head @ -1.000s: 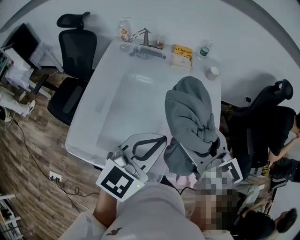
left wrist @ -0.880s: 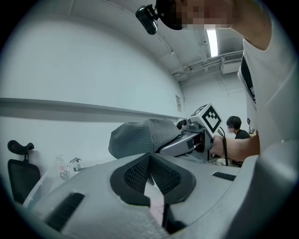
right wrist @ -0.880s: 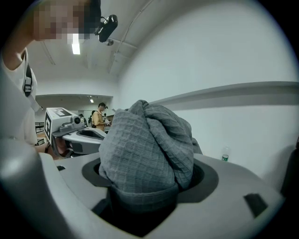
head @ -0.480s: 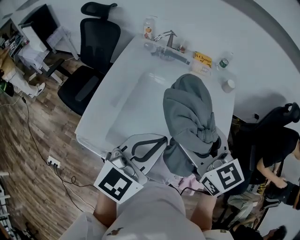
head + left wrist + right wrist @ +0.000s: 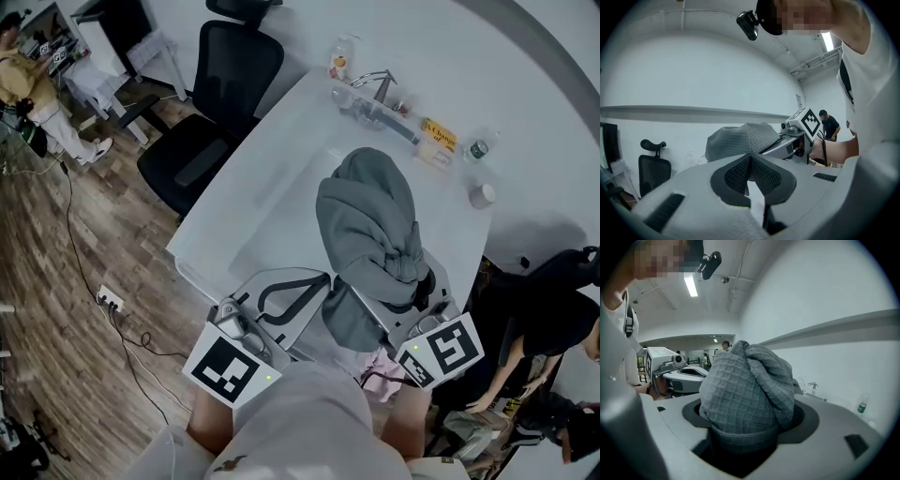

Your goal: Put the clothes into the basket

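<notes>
The grey garment (image 5: 370, 234) is bunched into a thick bundle with a waffle texture, and it sits in the jaws of the right tool (image 5: 394, 292). In the right gripper view the jaws of this tool (image 5: 745, 432) are closed on the lower part of the garment (image 5: 745, 390), and the cloth rises out of them in folds with a knot-like twist at the top. From the head view the bundle lies over the near right part of the white counter (image 5: 239, 220); whether its far end touches the counter I cannot tell. Just under the bundle, close to the person's body, a small piece of pink cloth (image 5: 375, 364) shows.

The left tool (image 5: 323, 279) is just beside the garment, on its left. In the left gripper view the tips of its jaws (image 5: 750, 159) meet, and nothing is between them; the garment (image 5: 740, 140) appears behind them.

At the far edge of the counter stands a faucet (image 5: 375, 86), with a clear bottle (image 5: 345, 58) to its left. To its right are a yellow box (image 5: 439, 136), a small bottle with a green cap (image 5: 480, 148) and a round white container (image 5: 482, 195). A black office chair (image 5: 220, 103) stands at the left side of the counter, on a wooden floor (image 5: 56, 272).
</notes>
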